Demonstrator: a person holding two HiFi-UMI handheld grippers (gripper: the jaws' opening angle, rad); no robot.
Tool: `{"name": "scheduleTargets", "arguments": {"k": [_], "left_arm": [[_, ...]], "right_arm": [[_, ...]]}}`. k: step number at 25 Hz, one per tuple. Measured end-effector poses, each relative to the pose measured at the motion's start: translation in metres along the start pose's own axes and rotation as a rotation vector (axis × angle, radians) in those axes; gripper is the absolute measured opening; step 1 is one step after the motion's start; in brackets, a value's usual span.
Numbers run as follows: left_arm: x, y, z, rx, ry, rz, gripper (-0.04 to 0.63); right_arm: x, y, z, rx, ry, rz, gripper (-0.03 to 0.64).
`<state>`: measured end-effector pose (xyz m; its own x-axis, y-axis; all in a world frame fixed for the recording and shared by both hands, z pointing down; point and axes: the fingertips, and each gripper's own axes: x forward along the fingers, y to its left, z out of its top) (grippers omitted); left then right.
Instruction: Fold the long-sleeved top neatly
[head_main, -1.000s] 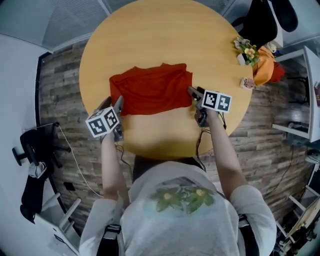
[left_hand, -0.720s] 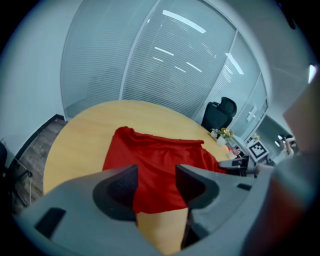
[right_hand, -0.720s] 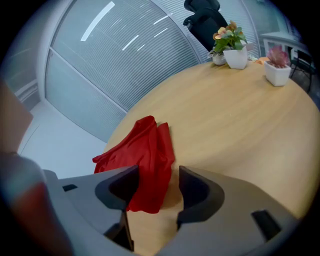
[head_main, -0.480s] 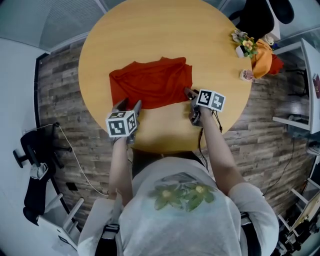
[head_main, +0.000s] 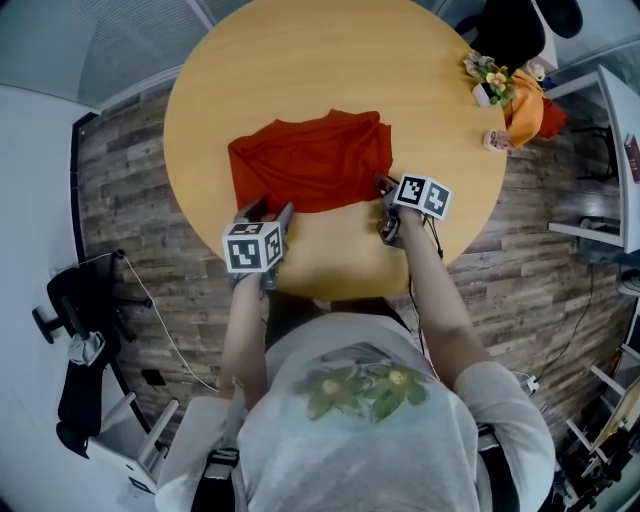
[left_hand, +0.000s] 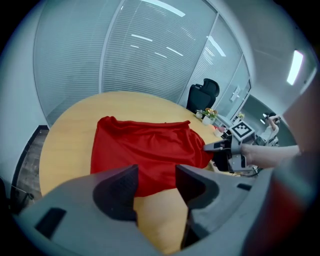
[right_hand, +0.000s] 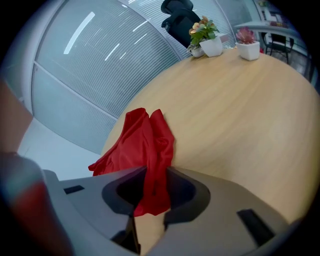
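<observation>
While the red top (head_main: 312, 163) lies loosely flat in the middle of the table (head_main: 330, 60), the right gripper (head_main: 384, 188) is closing its jaws on the top's corner, toward the table's near right side. The left gripper (head_main: 268, 211) is over the table's near side, with jaws apart and nothing between them.
</observation>
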<state>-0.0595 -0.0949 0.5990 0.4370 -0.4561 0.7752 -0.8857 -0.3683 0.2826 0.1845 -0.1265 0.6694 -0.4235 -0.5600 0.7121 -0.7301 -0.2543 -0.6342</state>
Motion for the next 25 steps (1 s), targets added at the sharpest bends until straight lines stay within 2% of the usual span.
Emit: {"name": "scheduleTargets", "arguments": {"k": [4,10,19,25], "left_arm": [[-0.011,0.009,-0.003,0.016,0.011,-0.003,0.216],[-0.028,0.035,0.001,0.018,0.006,0.014,0.216],[-0.050,0.068,0.007,0.000,-0.014,0.015,0.215],[-0.064,0.094,0.009,-0.008,-0.031,0.005,0.215]], "right_arm": [[0.000,0.003,0.000,0.133,-0.036,0.049,0.080],[-0.013,0.018,0.010,0.092,-0.089,0.068,0.069],[-0.033,0.058,0.021,-0.066,-0.143,0.059,0.069],[-0.035,0.103,0.028,-0.231,-0.152,0.058,0.069]]}}
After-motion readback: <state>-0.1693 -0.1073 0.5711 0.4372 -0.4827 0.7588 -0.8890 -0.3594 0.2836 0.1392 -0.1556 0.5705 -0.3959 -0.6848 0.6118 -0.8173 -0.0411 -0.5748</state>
